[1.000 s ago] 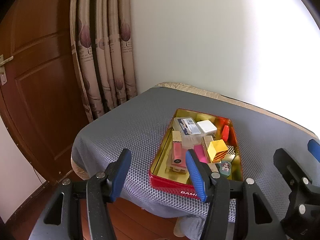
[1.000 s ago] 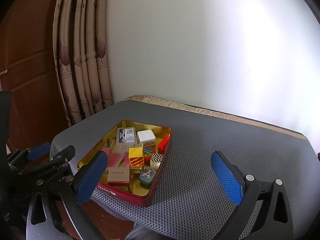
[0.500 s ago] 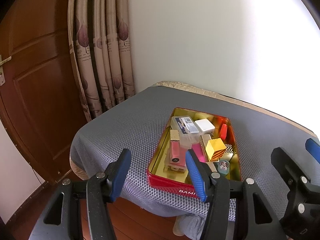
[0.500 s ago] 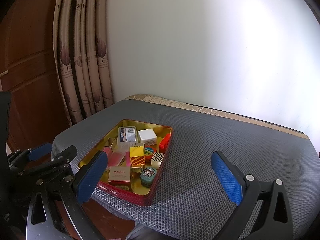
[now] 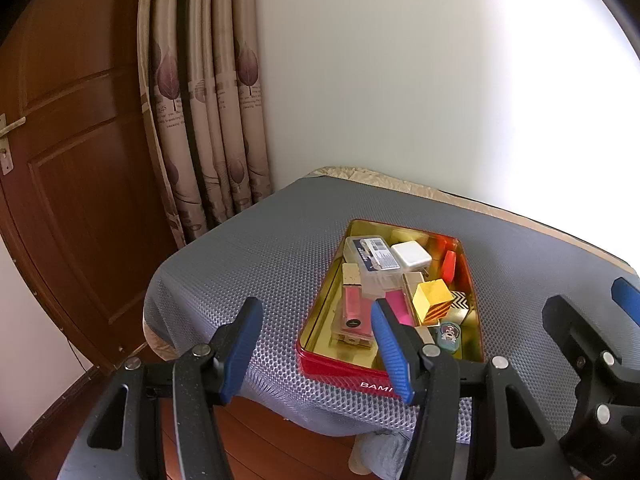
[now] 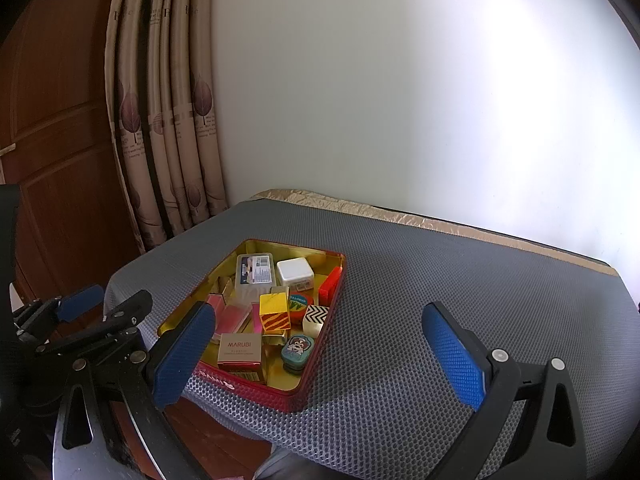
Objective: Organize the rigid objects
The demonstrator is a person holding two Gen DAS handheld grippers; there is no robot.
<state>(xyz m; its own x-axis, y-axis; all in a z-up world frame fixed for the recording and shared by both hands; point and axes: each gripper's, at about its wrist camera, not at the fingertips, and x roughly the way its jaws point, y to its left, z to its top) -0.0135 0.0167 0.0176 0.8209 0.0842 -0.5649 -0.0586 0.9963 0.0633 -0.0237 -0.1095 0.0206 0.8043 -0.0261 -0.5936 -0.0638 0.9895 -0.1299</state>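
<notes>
Both grippers (image 6: 320, 352) hover open above grey mesh-covered table (image 6: 440, 300) beside curtain (image 6: 160, 140).

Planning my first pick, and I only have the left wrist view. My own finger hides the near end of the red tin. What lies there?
Observer: A tan box printed MARUBI lies at the near end of the red tin, beside a teal oval tin.
Operator: Is the right gripper free? I see only one of its fingers.
Observer: Yes. The right gripper is open, with nothing between its pads.
Operator: Anything tucked beside the yellow block?
Observer: A round orange tin sits right against the yellow block, on its right in the right wrist view.
</notes>
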